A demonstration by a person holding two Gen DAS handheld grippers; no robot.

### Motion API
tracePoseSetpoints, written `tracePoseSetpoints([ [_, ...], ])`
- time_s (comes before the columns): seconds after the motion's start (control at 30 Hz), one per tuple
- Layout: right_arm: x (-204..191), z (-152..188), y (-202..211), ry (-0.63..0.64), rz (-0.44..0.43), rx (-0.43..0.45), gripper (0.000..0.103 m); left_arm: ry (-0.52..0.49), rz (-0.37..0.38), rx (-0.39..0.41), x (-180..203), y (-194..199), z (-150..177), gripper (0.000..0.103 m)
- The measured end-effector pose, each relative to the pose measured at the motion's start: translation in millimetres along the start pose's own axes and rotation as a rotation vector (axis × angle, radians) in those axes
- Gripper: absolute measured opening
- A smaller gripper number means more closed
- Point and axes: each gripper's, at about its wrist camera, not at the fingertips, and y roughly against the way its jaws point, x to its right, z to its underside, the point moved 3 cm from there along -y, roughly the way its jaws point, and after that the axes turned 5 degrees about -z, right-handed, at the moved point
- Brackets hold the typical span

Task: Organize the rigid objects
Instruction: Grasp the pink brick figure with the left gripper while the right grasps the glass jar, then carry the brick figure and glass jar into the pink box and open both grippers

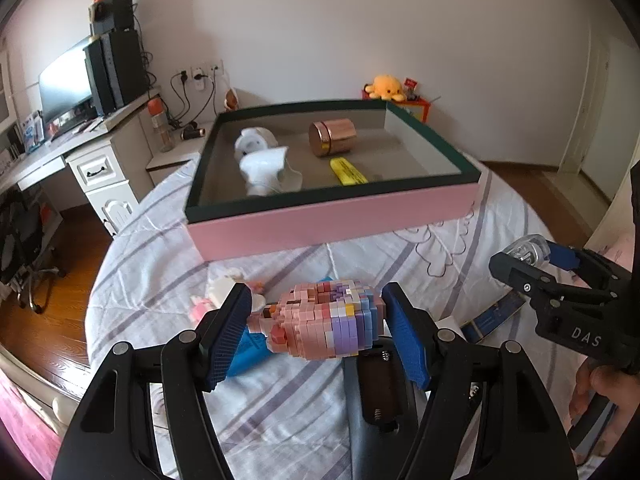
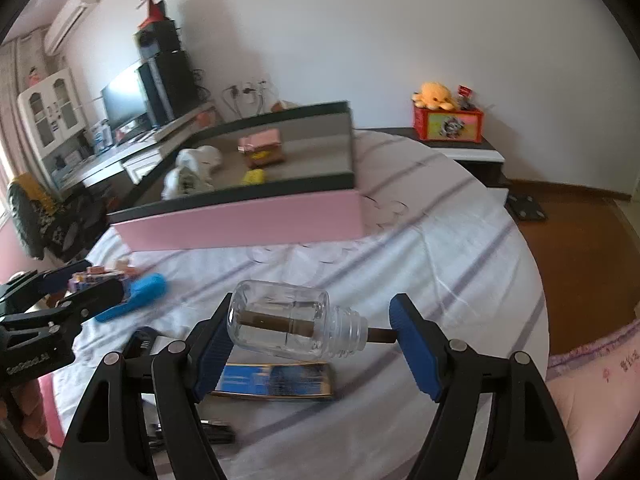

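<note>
In the left wrist view my left gripper is shut on a pink, purple and blue brick-built figure, held sideways just above the bedspread. In the right wrist view my right gripper is shut on a clear bottle lying sideways. One pad presses the bottle's base and the other presses a brown stick poking out of its neck. Behind both stands a pink box with a dark green rim. It holds white ceramic pieces, a copper tin and a yellow marker.
On the striped bedspread lie a blue plastic object, a flat blue and gold box, a black battery holder and a small pink and white figure. A desk with a monitor stands left. An orange plush sits at the back.
</note>
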Motion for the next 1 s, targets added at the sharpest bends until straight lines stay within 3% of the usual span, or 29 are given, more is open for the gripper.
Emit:
tracePoseSetpoints([
  [0.23,-35,-19,15,0.089,-0.024,0.029,0.076,0.021,-0.005,0.053,-16,21,-10,0.069],
  [0.63,-66,-43,14,0.177,-0.034,0.033,0.077,0.012,0.008,0.063,-27,19,-19,0.069],
  [1.0,-63,-84,-8,0.234,0.001,0.027,0.077,-0.042,0.049,0.081,-19,-8,-76,0.069],
])
